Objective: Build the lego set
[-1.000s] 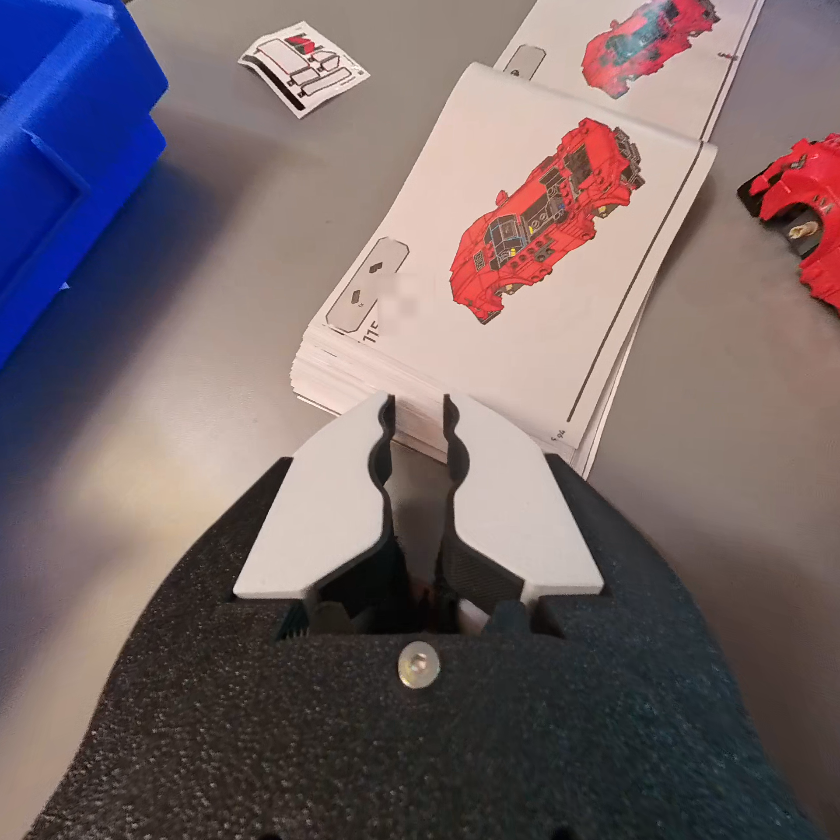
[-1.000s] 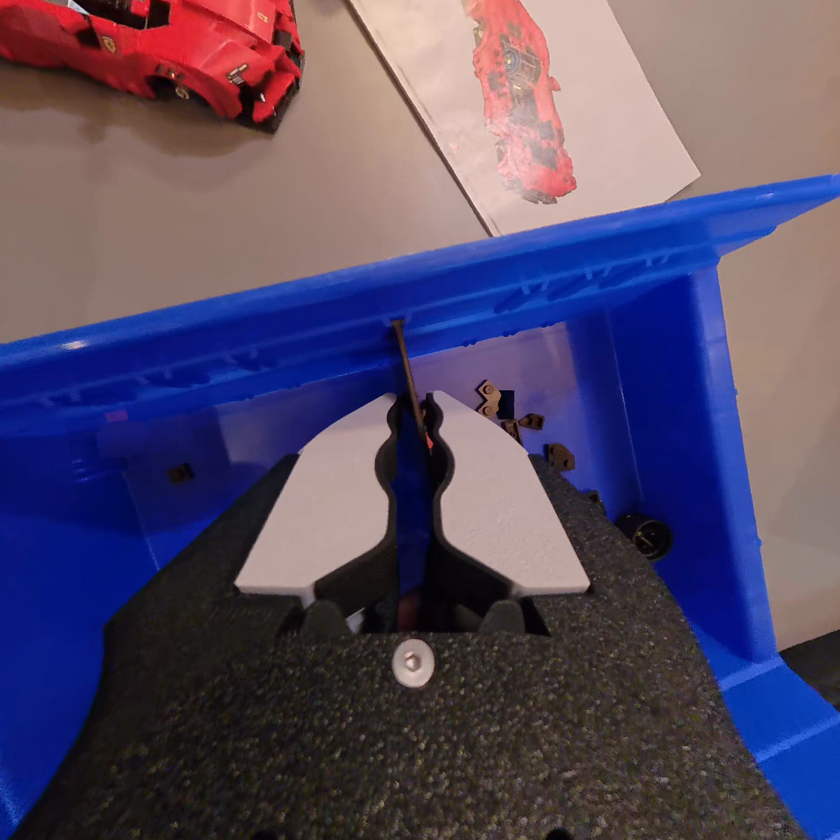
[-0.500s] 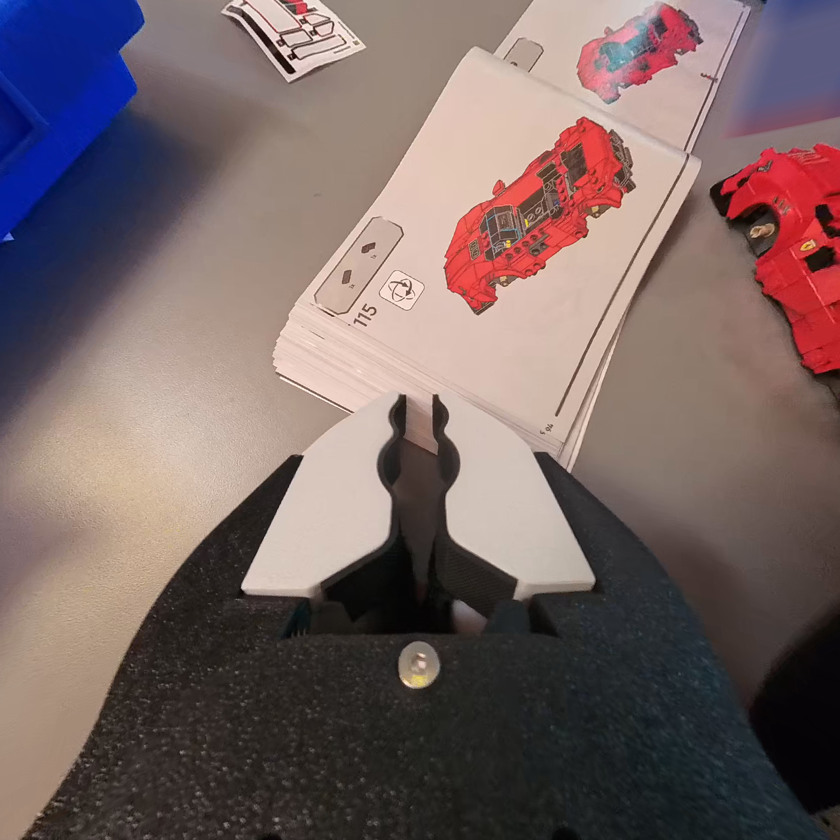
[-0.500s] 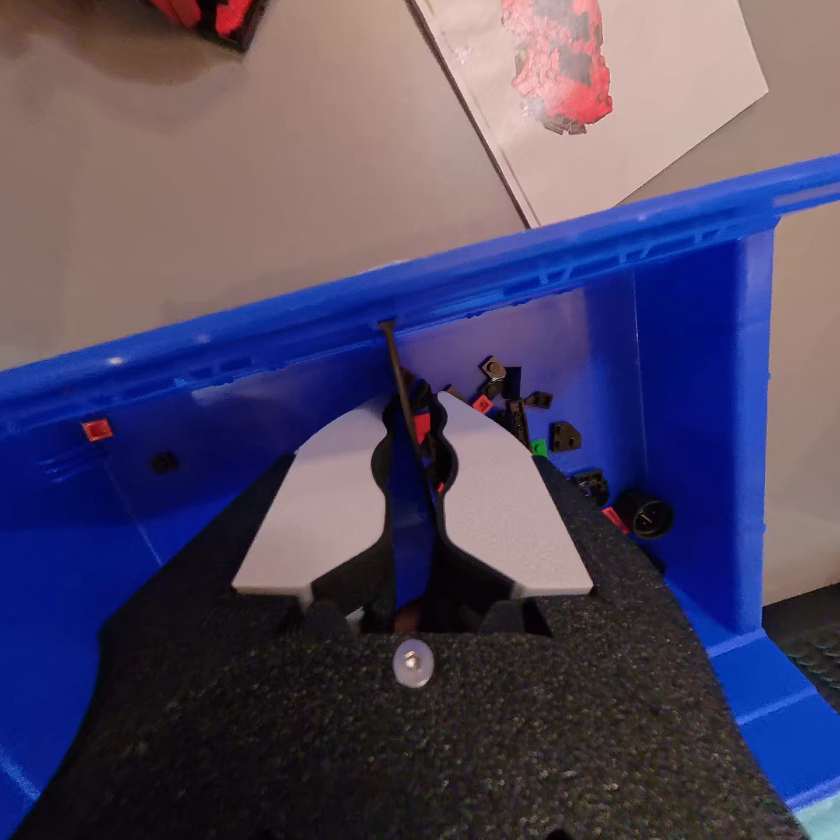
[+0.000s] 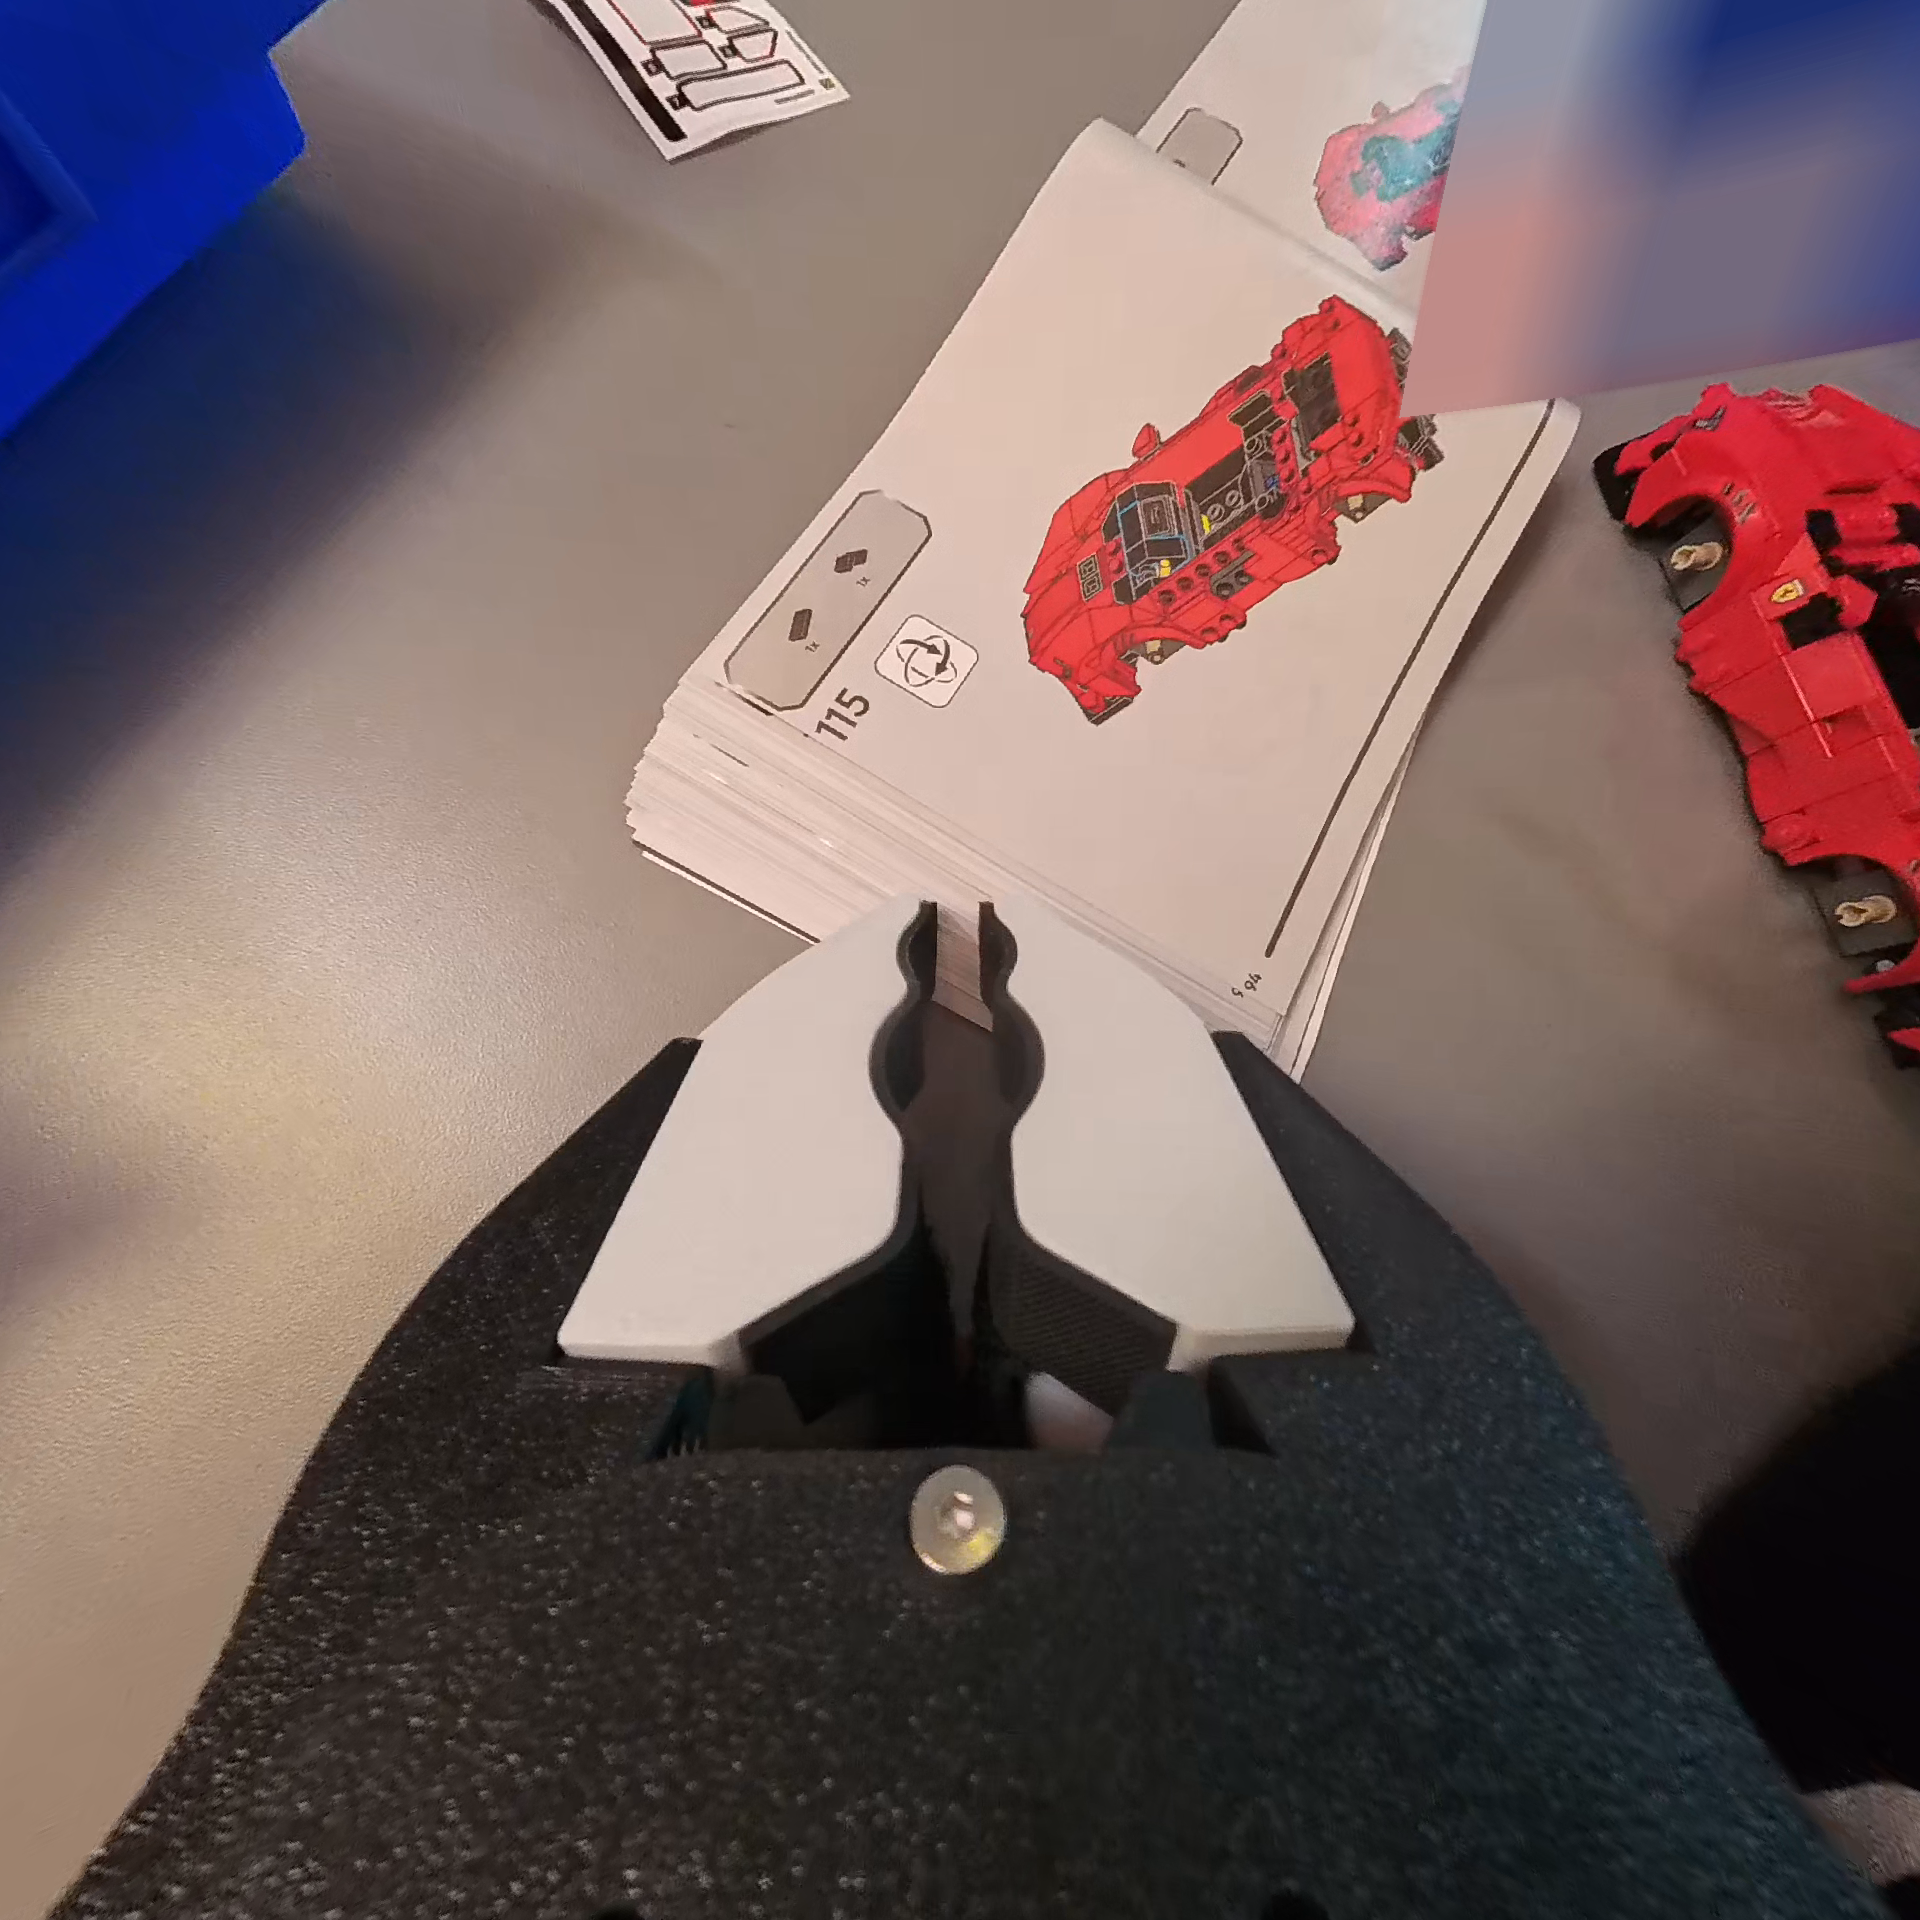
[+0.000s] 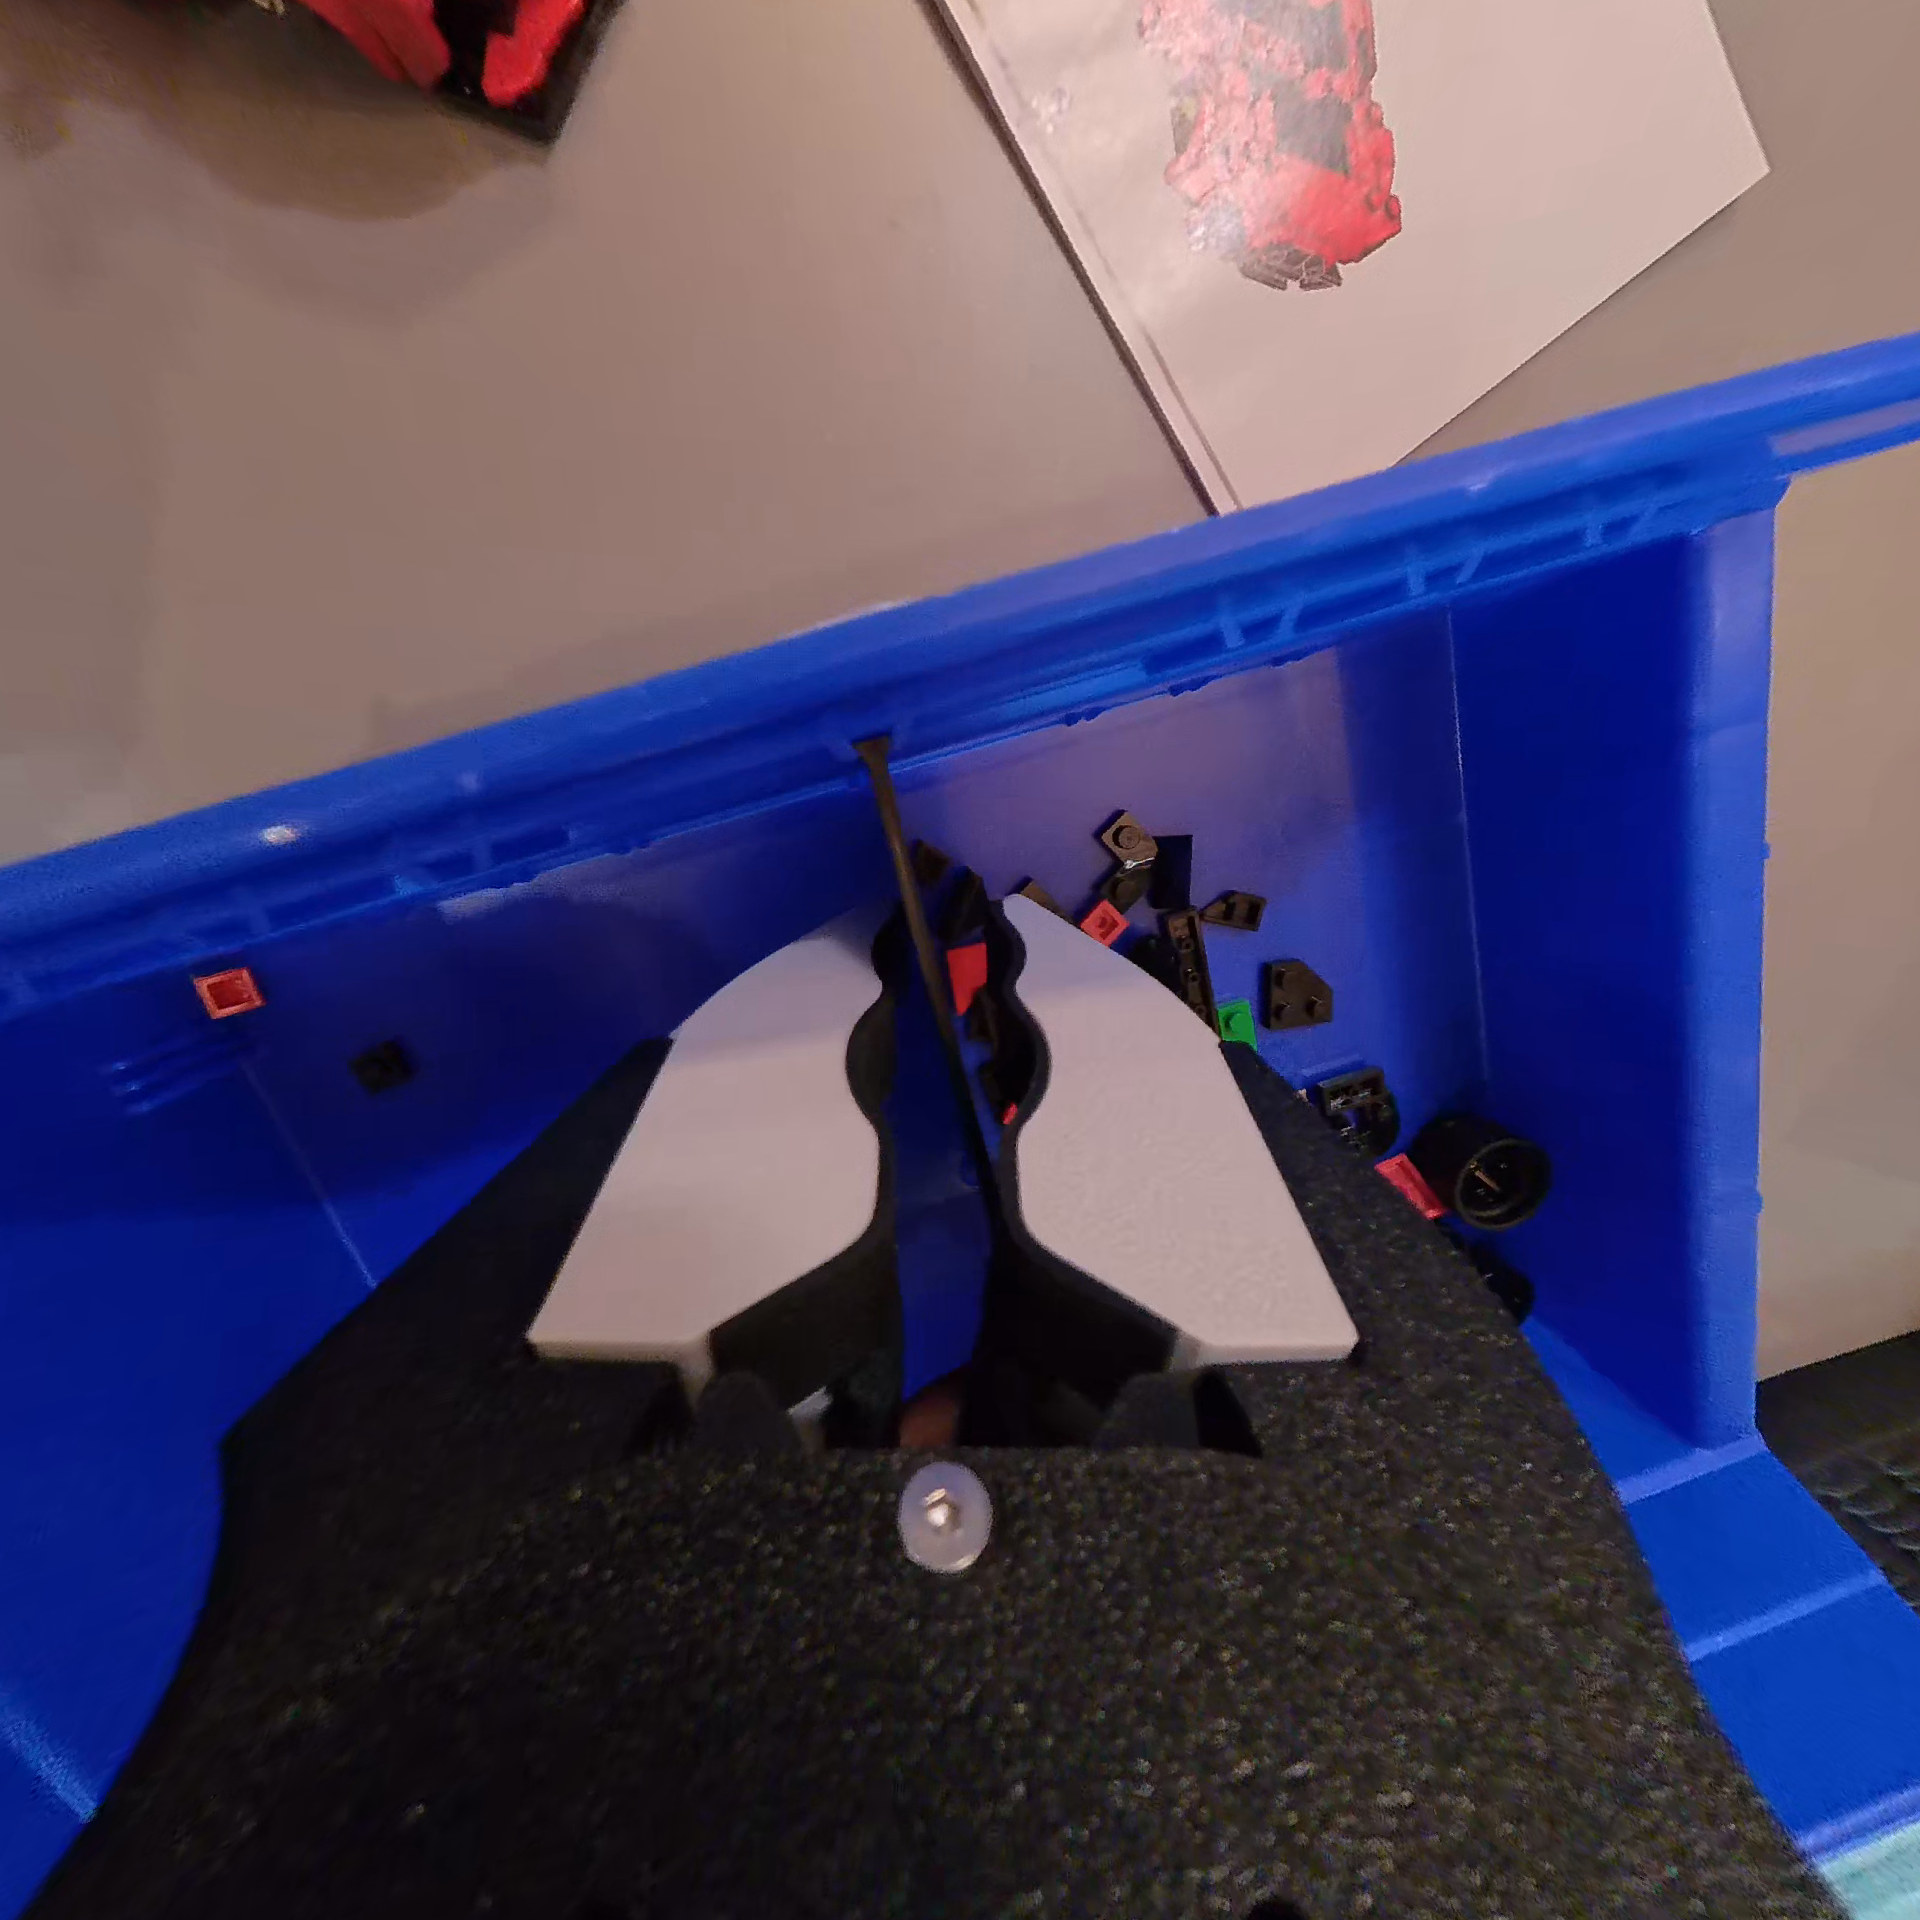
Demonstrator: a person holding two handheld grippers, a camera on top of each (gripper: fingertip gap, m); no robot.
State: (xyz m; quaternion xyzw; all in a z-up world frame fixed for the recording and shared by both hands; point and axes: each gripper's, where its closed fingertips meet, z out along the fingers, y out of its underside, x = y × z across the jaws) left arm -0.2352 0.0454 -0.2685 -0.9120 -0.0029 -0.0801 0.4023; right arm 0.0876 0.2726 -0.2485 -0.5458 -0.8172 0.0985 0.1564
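My left gripper (image 5: 954,920) is empty, its tips a thin slit apart, and hovers low over the near edge of the open instruction booklet (image 5: 1143,810). The partly built red car (image 5: 1808,644) lies to its right on the grey table. My right gripper (image 6: 940,920) is open a little and reaches down inside the blue bin (image 6: 1610,831). Its tips are over a pile of small loose pieces; a red piece (image 6: 966,971) shows in the gap, not gripped. Black pieces (image 6: 1294,992), a green one (image 6: 1234,1020) and a black wheel (image 6: 1486,1174) lie to the right.
A sticker sheet (image 5: 717,73) lies at the far left of the booklet, beside a blue bin (image 5: 125,156). In the right wrist view a lone red plate (image 6: 227,992) lies left in the bin; beyond its wall are the booklet (image 6: 1455,343) and the car (image 6: 468,52).
The left gripper's fingers have closed to a thin slit and it has swung right, bringing the car into view. The right gripper has dropped deeper into the bin and opened a little.
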